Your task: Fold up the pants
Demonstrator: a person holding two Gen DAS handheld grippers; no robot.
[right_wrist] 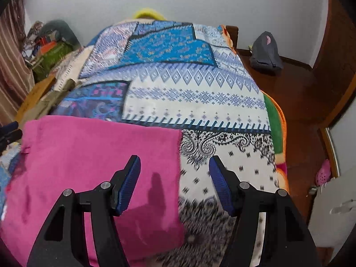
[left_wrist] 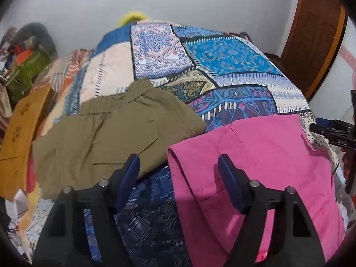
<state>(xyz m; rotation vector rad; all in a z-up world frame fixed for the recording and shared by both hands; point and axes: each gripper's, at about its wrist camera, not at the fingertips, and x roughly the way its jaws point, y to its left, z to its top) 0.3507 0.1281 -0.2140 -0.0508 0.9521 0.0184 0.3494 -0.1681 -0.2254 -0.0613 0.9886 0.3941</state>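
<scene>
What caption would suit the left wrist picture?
Open left gripper hovers over pink pants and olive pants lying folded on a patchwork bedspread.

- A grey bag (right_wrist: 265,52) is sitting on the wooden floor (right_wrist: 298,93) right of the patchwork bedspread (right_wrist: 195,93).
- A yellow pillow (right_wrist: 148,13) is peeking over the bedspread's far edge.
- A wooden door (left_wrist: 316,33) is standing beyond its far right corner.

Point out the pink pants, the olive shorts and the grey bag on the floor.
pink pants (right_wrist: 93,162): right wrist view, middle of the folded fabric.
olive shorts (left_wrist: 106,131): left wrist view, middle of the front panel.
grey bag (right_wrist: 264,53): right wrist view, its upper body.
</scene>
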